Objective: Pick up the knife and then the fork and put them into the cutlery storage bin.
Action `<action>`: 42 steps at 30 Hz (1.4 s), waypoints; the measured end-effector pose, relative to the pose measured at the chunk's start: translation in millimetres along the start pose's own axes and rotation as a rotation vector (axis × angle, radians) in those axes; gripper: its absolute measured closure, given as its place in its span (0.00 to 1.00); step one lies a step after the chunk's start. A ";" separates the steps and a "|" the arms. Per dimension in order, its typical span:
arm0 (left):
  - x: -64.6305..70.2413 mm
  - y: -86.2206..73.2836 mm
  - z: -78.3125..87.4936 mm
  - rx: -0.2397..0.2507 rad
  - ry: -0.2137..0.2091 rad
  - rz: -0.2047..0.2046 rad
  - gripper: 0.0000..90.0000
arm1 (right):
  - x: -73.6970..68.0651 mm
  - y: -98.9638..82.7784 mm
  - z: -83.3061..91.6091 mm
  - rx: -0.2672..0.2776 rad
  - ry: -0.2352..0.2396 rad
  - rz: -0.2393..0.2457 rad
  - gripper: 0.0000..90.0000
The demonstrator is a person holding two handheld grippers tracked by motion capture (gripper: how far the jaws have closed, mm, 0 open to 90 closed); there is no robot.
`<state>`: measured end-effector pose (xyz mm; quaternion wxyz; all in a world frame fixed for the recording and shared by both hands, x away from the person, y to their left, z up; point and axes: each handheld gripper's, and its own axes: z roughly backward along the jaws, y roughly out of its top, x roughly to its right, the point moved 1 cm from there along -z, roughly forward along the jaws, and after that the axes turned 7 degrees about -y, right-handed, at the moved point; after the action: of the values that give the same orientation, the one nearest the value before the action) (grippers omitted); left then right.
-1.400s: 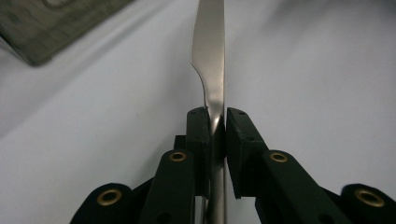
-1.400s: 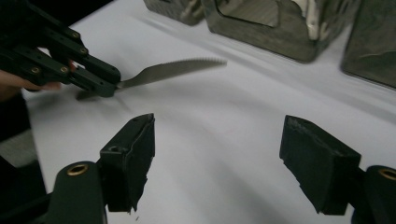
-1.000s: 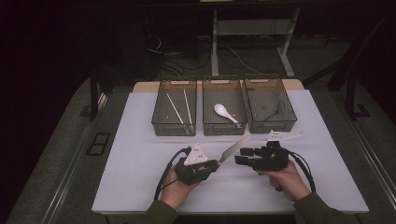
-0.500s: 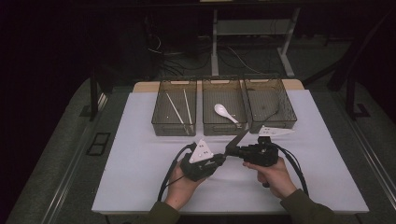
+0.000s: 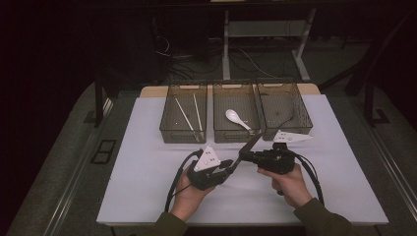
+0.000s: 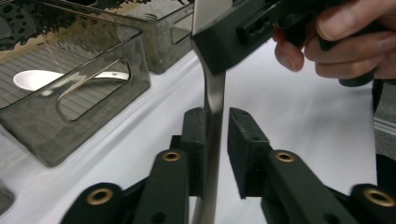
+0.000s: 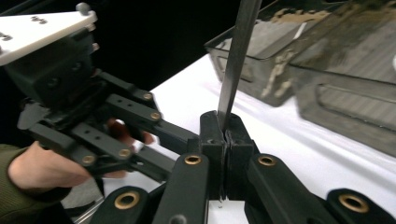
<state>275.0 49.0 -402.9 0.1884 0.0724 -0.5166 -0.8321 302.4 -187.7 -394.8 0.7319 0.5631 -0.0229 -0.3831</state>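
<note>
Your right gripper's [image 5: 244, 156] fingers [image 7: 210, 140] are clamped together on a flat metal utensil [image 7: 236, 56], while your left gripper's [image 5: 228, 167] fingers [image 6: 245, 135] have just been easing apart, with the utensil's lower end standing between them, against one pad and clear of the other. The utensil hangs above the white table [image 5: 147, 162], just in front of three smoky bins [image 5: 187, 132]: the left holds chopsticks [image 5: 186, 117], the middle a white spoon [image 5: 237, 119], and the right bin's dark contents can't be made out
</note>
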 end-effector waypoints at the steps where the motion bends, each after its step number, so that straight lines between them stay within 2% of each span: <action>1: -0.4 -0.6 1.1 0.004 -0.001 -0.002 0.77 | 2.3 1.5 3.2 0.003 -0.007 -0.003 0.99; 5: -4.4 -6.6 12.2 0.004 -0.018 0.008 0.68 | 10.8 9.0 18.2 0.022 -0.056 0.008 0.99; 8: -9.5 -13.8 25.2 0.001 -0.017 0.024 0.59 | 21.5 18.2 36.1 0.042 -0.107 -0.001 0.99; 10: -14.5 -19.8 35.0 -0.002 -0.012 0.019 0.55 | 29.4 25.4 49.2 0.060 -0.140 0.001 0.99; 15: -25.4 -30.4 53.8 0.000 -0.001 0.037 0.45 | 48.4 44.4 78.4 0.105 -0.204 -0.013 0.99; 16: -26.9 -32.6 56.3 -0.005 -0.001 0.040 0.43 | 51.5 48.8 84.0 0.116 -0.212 -0.028 0.99; 19: -31.1 -40.2 61.1 -0.012 0.003 0.059 0.37 | 61.1 62.8 98.1 0.142 -0.245 -0.032 0.99; 24: -34.5 -49.9 68.5 -0.034 -0.006 0.072 0.30 | 74.3 85.8 115.3 0.163 -0.301 -0.033 0.99; 27: -35.7 -54.9 72.3 -0.033 0.007 0.086 0.26 | 81.9 100.5 124.6 0.170 -0.342 -0.035 0.99; 32: -37.4 -61.5 78.7 -0.038 0.017 0.093 0.18 | 101.9 118.2 126.7 0.157 -0.415 -0.041 0.99; 38: -38.5 -63.4 80.2 -0.026 0.020 0.105 0.14 | 123.1 124.5 115.6 0.134 -0.455 -0.070 0.99; 42: -38.5 -63.5 78.0 -0.031 0.017 0.100 0.12 | 135.3 121.4 104.0 0.089 -0.469 -0.084 0.99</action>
<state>270.6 154.0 -426.6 0.2351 0.0504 -0.5049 -0.8290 414.4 -342.2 -308.5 0.6642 0.4911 -0.1856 -0.5322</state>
